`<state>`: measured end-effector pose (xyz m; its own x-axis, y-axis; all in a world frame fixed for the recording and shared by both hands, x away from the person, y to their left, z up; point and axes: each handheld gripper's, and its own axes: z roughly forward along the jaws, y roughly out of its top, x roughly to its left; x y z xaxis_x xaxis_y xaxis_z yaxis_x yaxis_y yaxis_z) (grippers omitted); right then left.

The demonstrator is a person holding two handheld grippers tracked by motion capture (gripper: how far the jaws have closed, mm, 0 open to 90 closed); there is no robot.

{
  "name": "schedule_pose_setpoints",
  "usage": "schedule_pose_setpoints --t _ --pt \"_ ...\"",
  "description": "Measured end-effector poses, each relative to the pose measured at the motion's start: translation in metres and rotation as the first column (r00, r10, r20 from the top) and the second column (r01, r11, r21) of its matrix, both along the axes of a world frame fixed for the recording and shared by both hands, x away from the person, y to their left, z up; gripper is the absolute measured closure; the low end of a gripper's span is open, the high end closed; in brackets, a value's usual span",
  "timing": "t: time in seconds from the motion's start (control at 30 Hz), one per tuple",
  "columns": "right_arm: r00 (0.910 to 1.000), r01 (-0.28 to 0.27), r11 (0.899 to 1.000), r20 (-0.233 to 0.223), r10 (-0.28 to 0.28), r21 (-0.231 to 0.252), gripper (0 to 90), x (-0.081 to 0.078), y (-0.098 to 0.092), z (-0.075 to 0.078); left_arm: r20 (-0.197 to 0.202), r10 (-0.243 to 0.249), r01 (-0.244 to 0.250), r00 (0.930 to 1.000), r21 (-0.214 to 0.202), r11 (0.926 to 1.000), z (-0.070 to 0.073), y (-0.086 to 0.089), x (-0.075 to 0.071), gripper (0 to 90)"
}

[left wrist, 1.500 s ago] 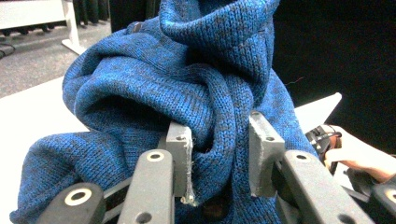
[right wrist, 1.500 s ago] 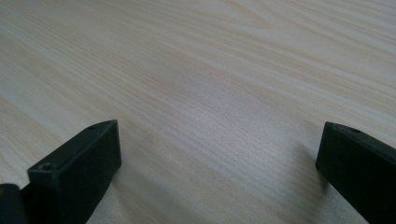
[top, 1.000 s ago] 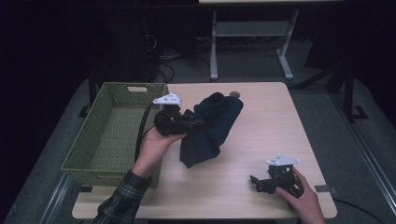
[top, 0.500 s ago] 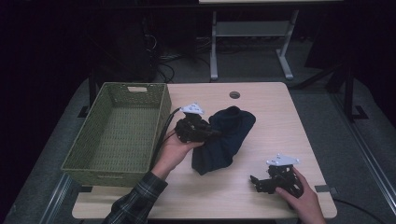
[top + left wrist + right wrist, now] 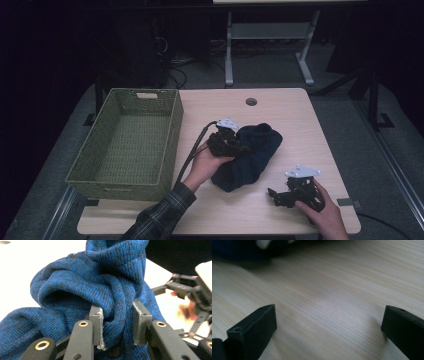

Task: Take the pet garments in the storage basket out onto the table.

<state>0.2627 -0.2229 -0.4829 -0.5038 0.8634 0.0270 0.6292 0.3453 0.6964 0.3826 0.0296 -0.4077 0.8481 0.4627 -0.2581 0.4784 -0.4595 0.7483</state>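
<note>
A dark blue knitted garment (image 5: 252, 157) lies bunched on the wooden table (image 5: 280, 107), right of the basket. My left gripper (image 5: 240, 148) is shut on a thick fold of it; in the left gripper view the knit (image 5: 95, 290) is pinched between the two pads (image 5: 98, 326). My right gripper (image 5: 275, 196) rests low near the table's front right edge, apart from the garment. In the right gripper view its jaws stand wide open over bare wood (image 5: 332, 302), with nothing between them.
A green woven basket (image 5: 172, 127) stands empty at the table's left side. A round cable hole (image 5: 251, 101) sits near the far edge. Beyond the table are a dark floor and a white desk frame (image 5: 267, 35).
My left gripper has carried the garment rightward and down, from beside the basket toward the table's middle. The garment now rests lower, more bunched. The right gripper has stayed put.
</note>
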Motion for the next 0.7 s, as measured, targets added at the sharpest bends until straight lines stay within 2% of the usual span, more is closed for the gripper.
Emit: schedule_pose_setpoints --t 0.13,0.27,0.4,0.47,0.7 --pt "1.0000 0.000 1.000 0.000 0.000 0.002 0.0 0.000 0.000 0.000 -0.016 -0.003 0.003 0.9999 0.017 0.9998 -0.013 -0.010 0.003 66.7" --pt "1.0000 0.000 1.000 -0.001 0.000 0.001 0.0 0.000 0.000 0.000 -0.011 -0.009 0.010 0.9999 0.042 0.9991 -0.022 -0.017 0.005 66.6" --pt "1.0000 0.001 1.000 -0.001 -0.001 0.004 0.0 0.000 0.000 0.000 -0.022 -0.034 0.036 0.9992 0.097 0.9947 -0.036 -0.025 0.006 66.3" --pt "1.0000 0.001 1.000 -0.001 -0.001 0.004 0.0 0.000 0.000 0.000 -0.020 -0.032 0.034 0.9993 0.102 0.9943 -0.041 -0.028 0.005 66.1" --pt "1.0000 0.001 1.000 0.000 -0.001 0.002 0.0 0.000 0.000 0.000 0.003 -0.058 0.057 0.9983 0.138 0.9888 -0.047 -0.034 0.002 62.2"
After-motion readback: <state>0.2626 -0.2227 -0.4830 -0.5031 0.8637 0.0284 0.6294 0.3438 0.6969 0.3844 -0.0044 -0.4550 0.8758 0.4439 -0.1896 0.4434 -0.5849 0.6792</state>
